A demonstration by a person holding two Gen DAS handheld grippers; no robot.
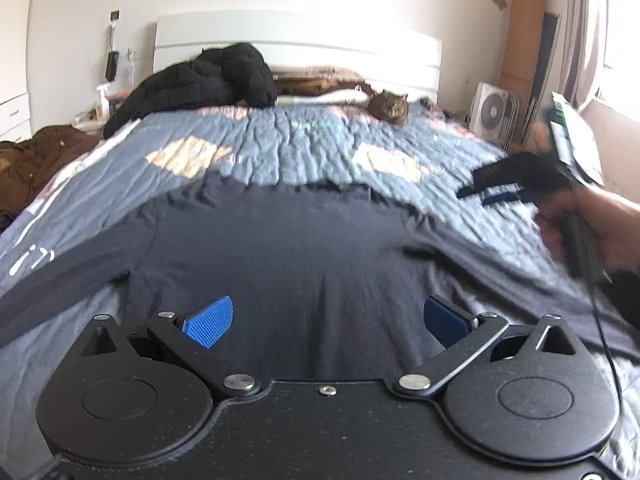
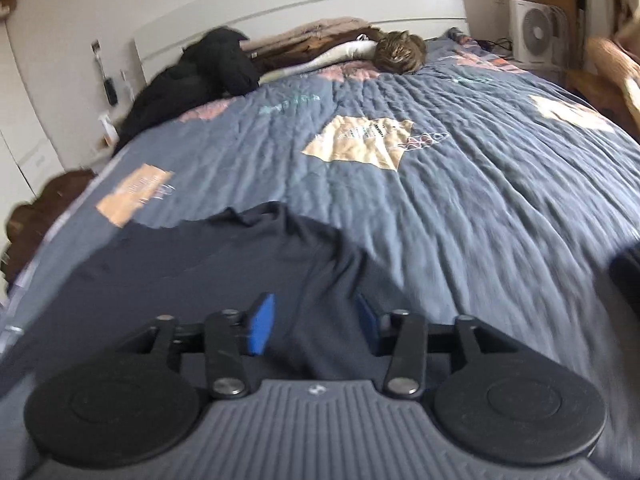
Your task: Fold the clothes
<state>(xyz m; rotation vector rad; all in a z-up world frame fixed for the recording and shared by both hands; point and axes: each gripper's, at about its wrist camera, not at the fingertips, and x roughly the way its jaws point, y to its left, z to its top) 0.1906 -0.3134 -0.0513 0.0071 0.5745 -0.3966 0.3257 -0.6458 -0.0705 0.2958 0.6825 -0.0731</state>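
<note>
The left claw point(image 1: 326, 320) is held low over the near part of a dark navy shirt point(image 1: 304, 248), tilted downward, with its blue pads point(image 1: 210, 322) spread wide and nothing between them. The right claw point(image 2: 316, 328) is held at a similar downward tilt at the shirt's right edge; its jaws are parted about halfway, with dark cloth seen in the gap, though the pads are not seen pressing on it. In the left wrist view, the right claw point(image 1: 496, 190) is seen blurred at the far right, gripped by a hand point(image 1: 592, 224) with a dark sleeve at the wrist.

The shirt is laid flat on the near half of the bed point(image 1: 320, 140), with one long sleeve point(image 1: 68, 264) stretched toward the near left edge. Beyond the shirt's far edge, a wide stretch of quilt is left uncovered. At the far end, a cat point(image 1: 390, 108) is settled near the headboard point(image 1: 296, 46), and a heap of black clothing point(image 1: 208, 80) is piled at the far left corner. A brown garment point(image 1: 36, 156) is seen off the left side of the bed, and a white fan point(image 1: 494, 110) is placed off the far right corner.
</note>
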